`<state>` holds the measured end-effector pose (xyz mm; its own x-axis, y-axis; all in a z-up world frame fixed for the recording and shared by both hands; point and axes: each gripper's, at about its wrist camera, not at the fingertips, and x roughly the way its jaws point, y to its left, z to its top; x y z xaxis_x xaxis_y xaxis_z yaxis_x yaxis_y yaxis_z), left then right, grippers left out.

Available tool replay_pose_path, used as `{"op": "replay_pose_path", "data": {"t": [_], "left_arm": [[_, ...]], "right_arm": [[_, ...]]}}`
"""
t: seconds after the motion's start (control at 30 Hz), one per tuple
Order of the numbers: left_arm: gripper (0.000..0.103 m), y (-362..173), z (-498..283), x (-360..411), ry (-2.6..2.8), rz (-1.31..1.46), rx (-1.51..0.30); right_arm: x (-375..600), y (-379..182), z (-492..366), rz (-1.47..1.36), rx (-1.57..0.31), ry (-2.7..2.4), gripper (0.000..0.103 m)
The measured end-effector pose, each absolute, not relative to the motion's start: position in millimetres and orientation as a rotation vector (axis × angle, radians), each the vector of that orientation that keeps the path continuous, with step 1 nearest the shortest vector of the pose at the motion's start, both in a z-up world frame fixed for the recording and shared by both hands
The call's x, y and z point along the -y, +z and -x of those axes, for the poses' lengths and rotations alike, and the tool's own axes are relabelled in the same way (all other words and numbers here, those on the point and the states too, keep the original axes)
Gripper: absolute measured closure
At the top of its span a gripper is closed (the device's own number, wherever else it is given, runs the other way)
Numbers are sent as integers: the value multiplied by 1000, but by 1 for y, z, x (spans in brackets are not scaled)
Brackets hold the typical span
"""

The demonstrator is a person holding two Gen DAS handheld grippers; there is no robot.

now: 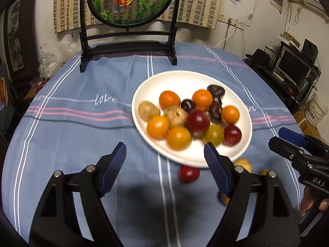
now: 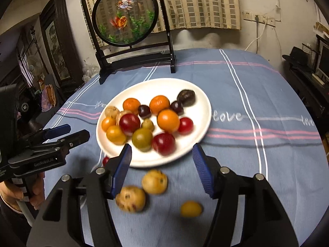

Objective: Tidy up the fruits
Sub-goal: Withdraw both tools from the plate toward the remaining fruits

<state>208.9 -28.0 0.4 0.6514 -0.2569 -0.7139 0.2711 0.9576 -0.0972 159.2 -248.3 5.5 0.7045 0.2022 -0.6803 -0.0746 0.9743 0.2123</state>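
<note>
A white oval plate [image 1: 164,82] [image 2: 164,86] on the blue cloth holds several oranges, red plums, dark fruits and tan fruits. Loose on the cloth in front of it lie a red plum [image 1: 188,174] [image 2: 105,161], two speckled tan fruits [image 2: 154,181] [image 2: 130,198] and a small yellow fruit [image 2: 191,209]. My left gripper [image 1: 164,168] is open and empty, just before the plate's near rim. My right gripper [image 2: 162,168] is open and empty above the tan fruits. Each gripper shows in the other's view, the right one [image 1: 292,138] and the left one [image 2: 67,131].
A black wooden stand with a round goldfish screen [image 1: 127,47] [image 2: 131,57] stands at the table's far side. The blue striped tablecloth [image 1: 82,123] [image 2: 257,154] covers the round table. Shelves with a monitor [image 1: 292,68] stand off the table to the right.
</note>
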Motion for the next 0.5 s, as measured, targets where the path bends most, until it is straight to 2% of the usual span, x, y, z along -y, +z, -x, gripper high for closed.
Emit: {"op": "replay_pose_path", "data": {"t": [0.17,0.23,0.5], "left_arm": [[23,-9,-190,22,-298,-24,-832],[19,-14,-182,19,-296,-19,-841],[19,-29,-156,15,-304,-39,-858]], "right_arm": [[253,-9,-135,-198,-809,137,41],[255,-13,-128,-205,-812,133,41],[259,-36,-111,-203,-865,88,41]]}}
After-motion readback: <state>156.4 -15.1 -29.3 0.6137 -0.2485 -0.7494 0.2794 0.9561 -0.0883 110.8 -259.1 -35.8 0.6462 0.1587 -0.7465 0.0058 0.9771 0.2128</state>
